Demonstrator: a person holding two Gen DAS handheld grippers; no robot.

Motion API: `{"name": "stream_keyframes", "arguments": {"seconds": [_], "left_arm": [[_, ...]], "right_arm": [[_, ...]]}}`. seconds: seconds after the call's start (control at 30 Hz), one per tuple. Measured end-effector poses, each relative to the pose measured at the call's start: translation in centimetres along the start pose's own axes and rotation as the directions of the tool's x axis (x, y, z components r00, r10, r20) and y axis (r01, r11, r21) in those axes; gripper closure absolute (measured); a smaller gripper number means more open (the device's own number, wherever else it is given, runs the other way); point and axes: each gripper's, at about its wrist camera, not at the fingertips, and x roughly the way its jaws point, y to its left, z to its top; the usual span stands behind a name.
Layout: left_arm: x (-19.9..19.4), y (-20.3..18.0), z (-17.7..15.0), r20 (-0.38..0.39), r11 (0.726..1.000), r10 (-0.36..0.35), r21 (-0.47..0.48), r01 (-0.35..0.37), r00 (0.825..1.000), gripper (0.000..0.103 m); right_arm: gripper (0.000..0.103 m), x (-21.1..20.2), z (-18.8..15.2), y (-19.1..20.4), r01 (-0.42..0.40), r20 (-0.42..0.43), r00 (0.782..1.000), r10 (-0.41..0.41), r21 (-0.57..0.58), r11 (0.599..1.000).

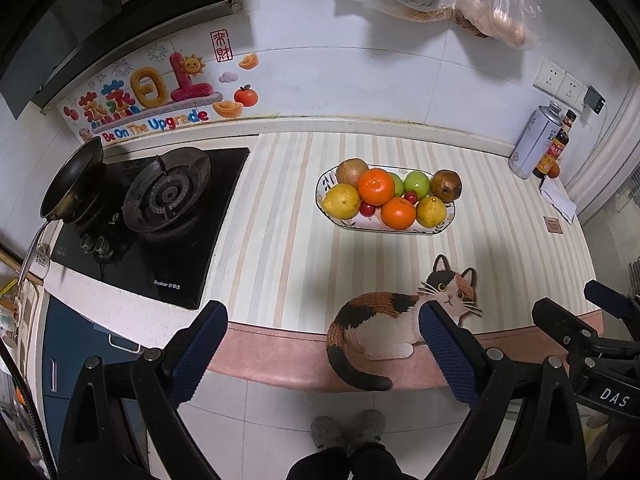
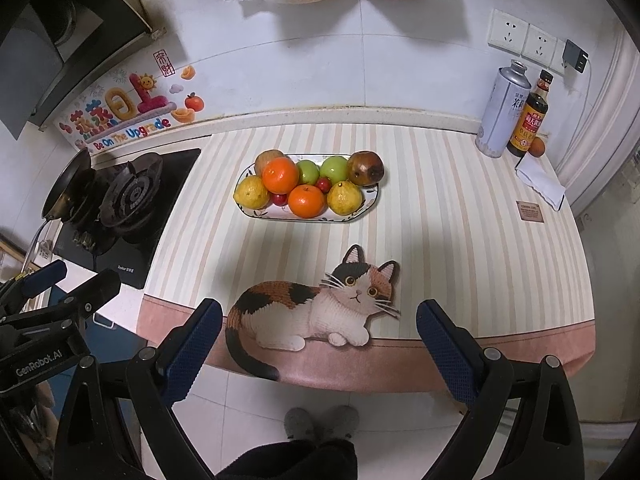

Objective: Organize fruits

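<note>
Fruits fill an oval plate standing mid-counter on the striped mat. All places below are given relative to this plate. Largest to smallest: gas hob, to its left; cat-shaped mat, in front of it at the counter edge; left gripper and right gripper, both held in front, off the counter, jaws wide apart and empty; oranges, lemons, green apples, a brown-blotched fruit at its right end; small red fruits between. Piled fruit fits either a finished arrangement or one awaiting sorting. Any grasp should take a top fruit squarely across its width, lightly, since neighbours may roll.
</note>
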Motion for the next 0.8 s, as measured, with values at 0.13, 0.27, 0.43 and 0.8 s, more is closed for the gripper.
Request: {"name": "stream_keyframes", "arguments": {"seconds": [0.13,0.27,0.43,0.8], "left_arm": [[-0.02,-0.04,-0.01,0.0,1.0,-0.003,0.001,0.003,1.0,0.005],[-0.1,-0.1,-0.12,-0.001,1.0,-0.004,0.001,0.004,1.0,0.005],[-0.21,-0.07,-0.27,0.0,1.0,-0.002,0.002,0.002,1.0,0.005],[-0.49,-0.02,-0.31,0.006,1.0,-0.003,0.006,0.003,1.0,0.005]], "right_arm": [[0.003,-0.08,-0.07,-0.04,0.0,0.003,1.0,0.0,0.0,1.0],[0.003,-0.17,-0.11,-0.05,-0.001,0.005,1.0,0.001,0.002,1.0],[0.003,-0.2,-0.11,-0.05,-0.001,0.004,1.0,0.001,0.001,1.0],[0.003,-0.52,-0.16,0.21,0.001,0.009,1.0,-0.002,0.009,1.0]]}}
